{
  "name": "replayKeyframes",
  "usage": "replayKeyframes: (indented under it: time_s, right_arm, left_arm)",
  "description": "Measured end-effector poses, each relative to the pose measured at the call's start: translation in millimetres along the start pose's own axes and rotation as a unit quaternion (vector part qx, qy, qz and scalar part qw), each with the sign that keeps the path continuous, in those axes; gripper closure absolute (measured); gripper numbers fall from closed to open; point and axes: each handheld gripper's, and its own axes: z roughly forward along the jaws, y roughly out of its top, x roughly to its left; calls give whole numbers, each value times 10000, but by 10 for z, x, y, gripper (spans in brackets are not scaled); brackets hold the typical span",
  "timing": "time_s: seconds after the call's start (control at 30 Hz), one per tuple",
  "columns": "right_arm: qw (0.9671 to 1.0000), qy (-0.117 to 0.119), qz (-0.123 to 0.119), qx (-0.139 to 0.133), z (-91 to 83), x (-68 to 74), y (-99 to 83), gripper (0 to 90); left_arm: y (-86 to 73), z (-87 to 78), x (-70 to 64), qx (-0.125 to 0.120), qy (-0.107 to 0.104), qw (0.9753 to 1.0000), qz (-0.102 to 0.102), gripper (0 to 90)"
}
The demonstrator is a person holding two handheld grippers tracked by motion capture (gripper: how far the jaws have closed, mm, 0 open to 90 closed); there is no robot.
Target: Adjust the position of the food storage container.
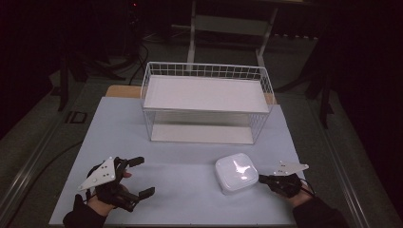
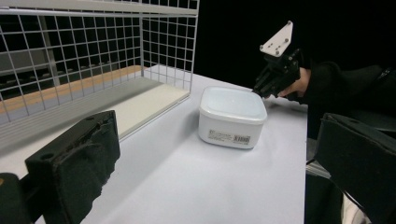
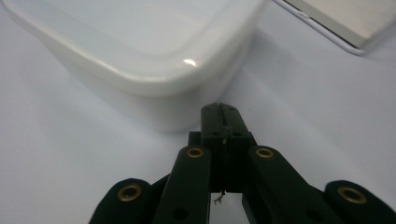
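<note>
1 white lidded box (image 1: 236,173), 1 wire basket (image 1: 206,102). Left gripper (image 1: 141,176) fingers spread; right gripper (image 1: 262,179) fingers pressed together beside box.

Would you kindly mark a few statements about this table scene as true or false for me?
1. The left gripper is open. True.
2. The right gripper has its jaws wide apart. False: they are pressed together, with nothing between them.
3. The white box sits inside the wire rack. False: it stands on the table in front of the rack.
4. The box has its lid on. True.
5. The right gripper's tip is close to a corner of the box. True, though the views cannot settle whether it touches.
6. The left gripper holds the box. False: it is off to the left, apart from the box.
</note>
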Motion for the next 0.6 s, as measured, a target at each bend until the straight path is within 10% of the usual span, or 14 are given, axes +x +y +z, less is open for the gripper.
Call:
replayKeyframes:
  time_s: [0.6]
  right_arm:
    - [9988, 431, -238, 10, 222, 203, 232, 900]
  left_arm:
    - [-24, 44, -22, 54, -18, 10000, 16, 0]
